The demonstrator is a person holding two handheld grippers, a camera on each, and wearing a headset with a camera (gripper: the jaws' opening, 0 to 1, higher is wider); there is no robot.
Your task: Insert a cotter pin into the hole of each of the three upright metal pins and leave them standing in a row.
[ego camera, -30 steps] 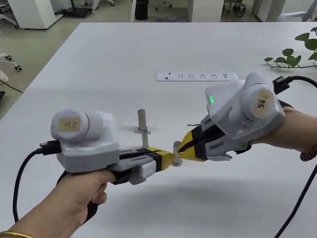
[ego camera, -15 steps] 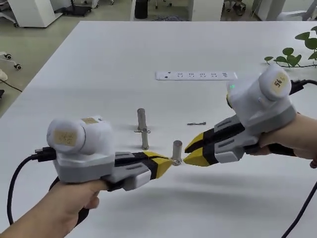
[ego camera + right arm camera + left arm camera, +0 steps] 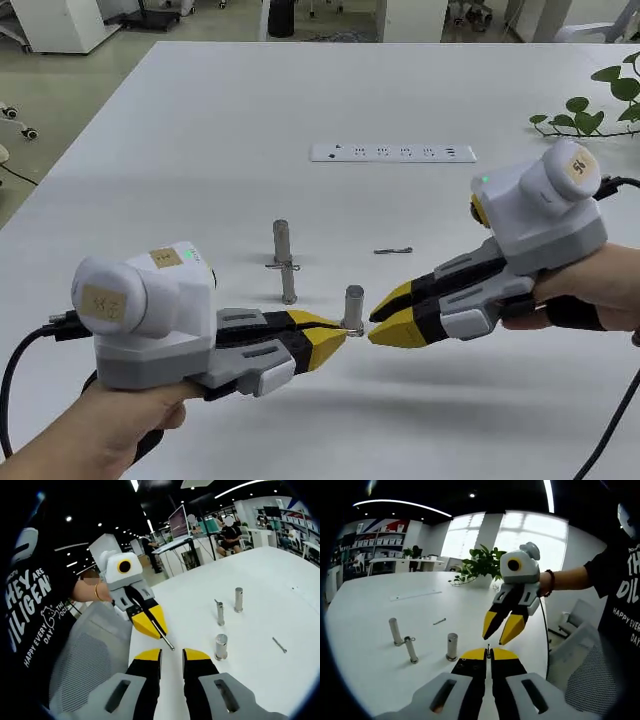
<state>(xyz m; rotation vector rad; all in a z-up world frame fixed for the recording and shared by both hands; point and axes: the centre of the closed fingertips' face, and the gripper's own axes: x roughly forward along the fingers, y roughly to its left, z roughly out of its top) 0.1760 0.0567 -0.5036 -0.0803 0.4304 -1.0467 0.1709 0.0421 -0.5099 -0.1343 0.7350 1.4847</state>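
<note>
Head view: the white table [image 3: 200, 120] carries everything. The left gripper [image 3: 335, 332] is clamped on a cotter pin [image 3: 165, 637], whose long axis runs roughly level along the jaws toward the nearest upright pin [image 3: 353, 308], just off its tip. The right gripper [image 3: 371, 328] sits on that pin's other side, jaws parted, holding nothing. Behind stand the middle pin [image 3: 289, 285], crossed by a cotter, and the rear pin [image 3: 281, 238]. A spare cotter pin [image 3: 393, 251] lies well clear; nothing seems to block the approach.
</note>
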